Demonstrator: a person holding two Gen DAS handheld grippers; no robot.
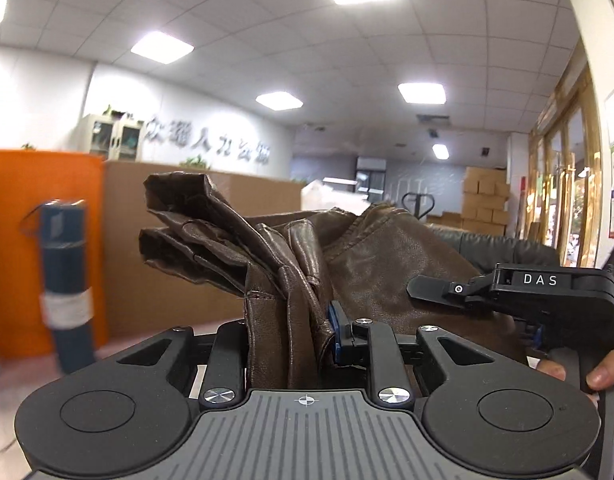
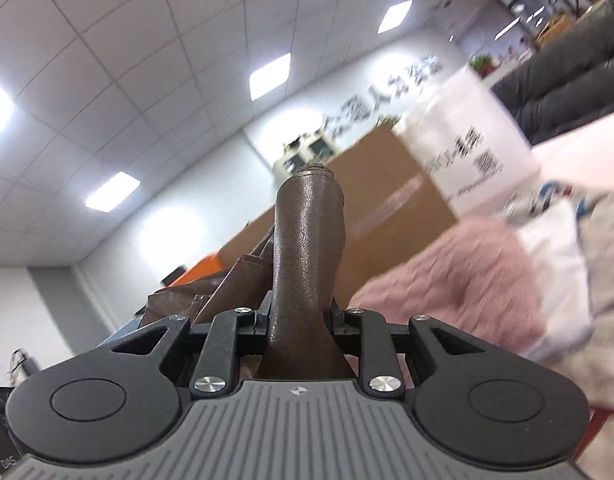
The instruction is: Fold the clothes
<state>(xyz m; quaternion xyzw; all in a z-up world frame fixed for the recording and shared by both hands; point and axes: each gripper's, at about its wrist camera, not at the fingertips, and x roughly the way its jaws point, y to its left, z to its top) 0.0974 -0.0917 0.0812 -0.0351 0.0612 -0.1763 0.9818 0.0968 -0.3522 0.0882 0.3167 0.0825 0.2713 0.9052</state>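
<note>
A brown leather jacket [image 1: 379, 264] hangs in the air between both grippers. My left gripper [image 1: 291, 332] is shut on a bunched fold of it, with cuffs and folds sticking up to the left. In the left wrist view the right gripper [image 1: 547, 300], held by a hand, grips the jacket's far edge at the right. In the right wrist view my right gripper [image 2: 301, 320] is shut on a rolled brown leather edge [image 2: 307, 240] that stands up between the fingers. Both cameras tilt upward toward the ceiling.
A pink fluffy garment [image 2: 447, 268] and white and grey clothes [image 2: 555, 248] lie at the right. Large cardboard boxes [image 1: 171, 240], an orange panel [image 1: 35, 240], a blue-grey post [image 1: 65, 280] and a dark sofa [image 1: 507, 248] stand around.
</note>
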